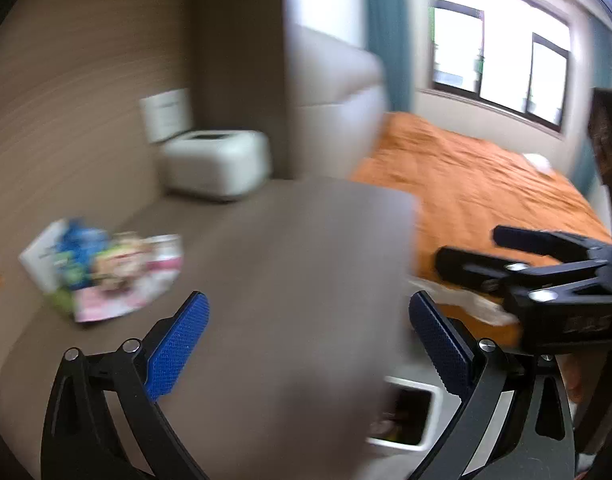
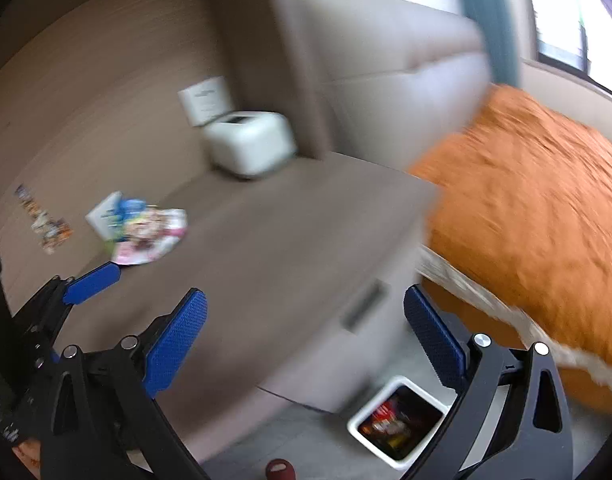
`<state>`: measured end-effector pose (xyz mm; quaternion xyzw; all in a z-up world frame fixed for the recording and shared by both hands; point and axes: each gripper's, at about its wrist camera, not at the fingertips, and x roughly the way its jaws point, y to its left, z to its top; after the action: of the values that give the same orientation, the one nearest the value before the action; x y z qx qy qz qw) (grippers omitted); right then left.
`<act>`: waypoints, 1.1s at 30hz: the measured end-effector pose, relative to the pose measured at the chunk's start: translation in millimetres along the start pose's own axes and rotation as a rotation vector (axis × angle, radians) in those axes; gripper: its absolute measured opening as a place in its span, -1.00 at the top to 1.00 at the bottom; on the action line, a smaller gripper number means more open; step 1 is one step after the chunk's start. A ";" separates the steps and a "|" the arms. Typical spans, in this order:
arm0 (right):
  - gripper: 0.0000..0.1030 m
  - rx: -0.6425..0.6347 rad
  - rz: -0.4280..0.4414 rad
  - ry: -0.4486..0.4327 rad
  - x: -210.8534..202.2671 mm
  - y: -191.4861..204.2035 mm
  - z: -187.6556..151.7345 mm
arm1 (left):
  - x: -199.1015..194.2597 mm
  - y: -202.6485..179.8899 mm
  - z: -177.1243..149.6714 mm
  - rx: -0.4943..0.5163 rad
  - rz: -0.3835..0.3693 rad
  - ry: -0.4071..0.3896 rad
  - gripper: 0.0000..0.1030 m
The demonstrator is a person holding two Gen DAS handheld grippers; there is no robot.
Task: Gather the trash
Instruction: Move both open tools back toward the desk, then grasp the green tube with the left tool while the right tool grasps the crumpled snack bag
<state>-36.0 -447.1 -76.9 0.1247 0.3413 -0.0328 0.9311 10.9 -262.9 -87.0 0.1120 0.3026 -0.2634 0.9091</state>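
Both views are blurred by motion. A pile of colourful wrappers (image 1: 106, 272) lies on the brown bedside table (image 1: 274, 264), at its left; it also shows in the right wrist view (image 2: 142, 228). A white bin (image 2: 398, 420) holding wrappers stands on the floor beside the table; it also shows in the left wrist view (image 1: 406, 416). My left gripper (image 1: 306, 344) is open and empty above the table. My right gripper (image 2: 306, 340) is open and empty above the table's front right corner. The right gripper (image 1: 478, 252) shows at the right of the left wrist view.
A white box-shaped device (image 1: 218, 164) stands at the table's back by the wall. A bed with an orange cover (image 1: 486, 184) lies to the right. More small wrappers (image 2: 46, 220) lie at the table's far left. A red object (image 2: 280, 470) sits on the floor.
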 end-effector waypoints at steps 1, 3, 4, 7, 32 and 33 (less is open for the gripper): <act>-0.91 -0.032 0.028 -0.003 9.0 17.5 7.8 | 1.5 16.2 0.6 -0.018 0.046 0.004 -0.91; -0.91 -0.104 0.066 -0.004 26.9 53.0 18.9 | 4.0 59.0 2.5 -0.078 0.151 0.022 -0.91; -0.91 -0.129 0.075 -0.004 32.7 65.9 21.3 | 3.1 76.3 1.8 -0.104 0.177 0.031 -0.91; -0.91 -0.214 0.109 0.001 54.4 111.1 30.9 | 5.8 142.7 3.9 -0.219 0.290 0.058 -0.91; -0.86 -0.512 0.086 0.067 213.4 229.3 52.0 | 83.9 272.1 -25.0 -0.562 0.342 0.246 -0.61; -0.84 -0.520 0.089 0.066 214.1 231.5 51.1 | 80.3 272.1 -26.9 -0.551 0.354 0.257 -0.61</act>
<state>193.7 -231.2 -128.5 -0.1026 0.3625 0.1009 0.9208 200.9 -58.7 -145.1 -0.0549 0.4500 0.0060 0.8913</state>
